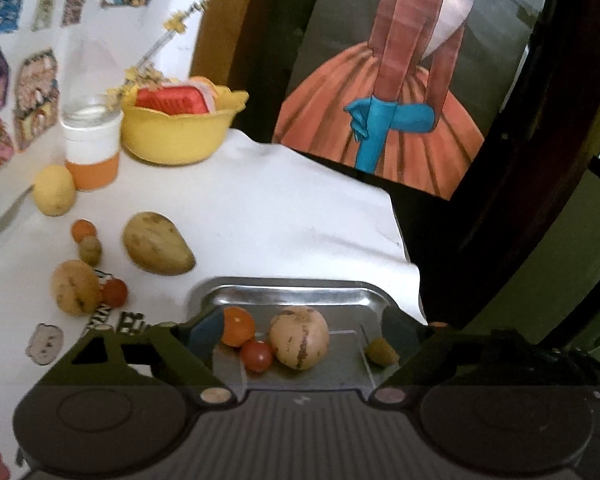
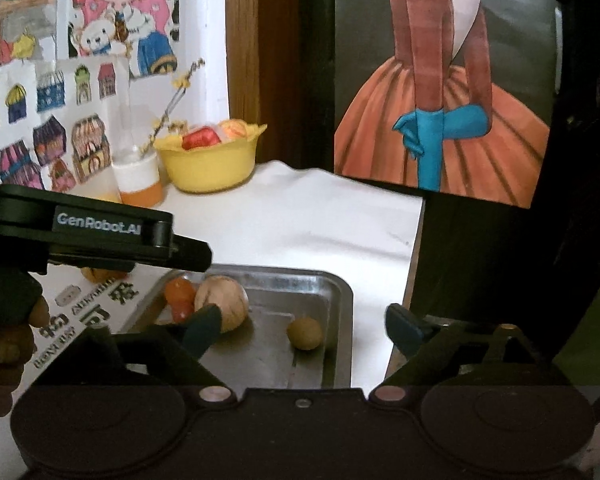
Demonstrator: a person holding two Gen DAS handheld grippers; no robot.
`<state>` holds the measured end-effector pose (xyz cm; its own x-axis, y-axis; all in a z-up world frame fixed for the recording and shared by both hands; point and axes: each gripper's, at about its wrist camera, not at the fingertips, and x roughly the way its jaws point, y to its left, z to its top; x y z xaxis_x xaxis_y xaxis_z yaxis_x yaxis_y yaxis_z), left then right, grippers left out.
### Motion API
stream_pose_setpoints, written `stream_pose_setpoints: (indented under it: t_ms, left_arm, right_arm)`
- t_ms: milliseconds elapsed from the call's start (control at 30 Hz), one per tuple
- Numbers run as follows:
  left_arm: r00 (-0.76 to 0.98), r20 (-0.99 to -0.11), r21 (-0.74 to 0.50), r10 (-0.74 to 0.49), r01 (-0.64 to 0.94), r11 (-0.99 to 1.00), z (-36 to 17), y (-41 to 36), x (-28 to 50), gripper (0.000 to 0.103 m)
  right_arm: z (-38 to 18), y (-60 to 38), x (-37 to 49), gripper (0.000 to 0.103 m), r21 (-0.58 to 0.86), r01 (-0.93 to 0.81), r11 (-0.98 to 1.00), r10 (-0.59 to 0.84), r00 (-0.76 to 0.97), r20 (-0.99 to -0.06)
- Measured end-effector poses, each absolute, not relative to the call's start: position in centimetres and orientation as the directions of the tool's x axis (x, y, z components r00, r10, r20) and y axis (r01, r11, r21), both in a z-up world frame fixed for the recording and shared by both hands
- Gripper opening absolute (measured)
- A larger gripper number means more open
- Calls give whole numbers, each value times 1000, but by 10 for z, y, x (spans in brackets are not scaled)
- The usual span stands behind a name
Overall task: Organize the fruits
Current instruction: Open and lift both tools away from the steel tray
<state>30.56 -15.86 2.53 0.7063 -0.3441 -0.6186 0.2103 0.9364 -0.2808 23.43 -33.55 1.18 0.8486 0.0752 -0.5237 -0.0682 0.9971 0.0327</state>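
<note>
White cloth covers a table (image 1: 284, 208) where both open, empty grippers, left (image 1: 300, 332) and right (image 2: 304, 326), hover over a metal tray (image 1: 284, 296) collecting sorted fruit (image 1: 299, 343), loose pieces (image 1: 158, 248) waiting at ten o'clock.

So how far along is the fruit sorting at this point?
Partway. The metal tray already holds four pieces: an orange fruit, a red one, a large tan one and a small yellowish one. Both grippers, left and right, are open and hold nothing. Six fruits, including the mango-shaped one, wait on the cloth.
</note>
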Motion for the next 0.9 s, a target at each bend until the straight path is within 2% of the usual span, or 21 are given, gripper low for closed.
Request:
stream_pose_setpoints:
  t_ms: [67, 167, 433, 900]
  left_arm:
    - [715, -610, -287, -341, 202, 936, 30, -152, 298, 99]
    - [729, -602, -287, -325, 183, 940, 37, -142, 287, 102]
    - [767, -603, -198, -221, 124, 972, 34, -116, 250, 102]
    - [738, -645, -209, -196, 76, 975, 20, -79, 178, 102]
  right_arm:
    - [18, -334, 226, 100, 36, -70, 997, 78, 856, -511]
    - [25, -332, 213, 102, 37, -68, 997, 78, 862, -500]
    - [33, -320, 178, 102, 27, -70, 997, 74, 863, -500]
    - [27, -298, 114, 102, 40, -99, 994, 105, 827, -553]
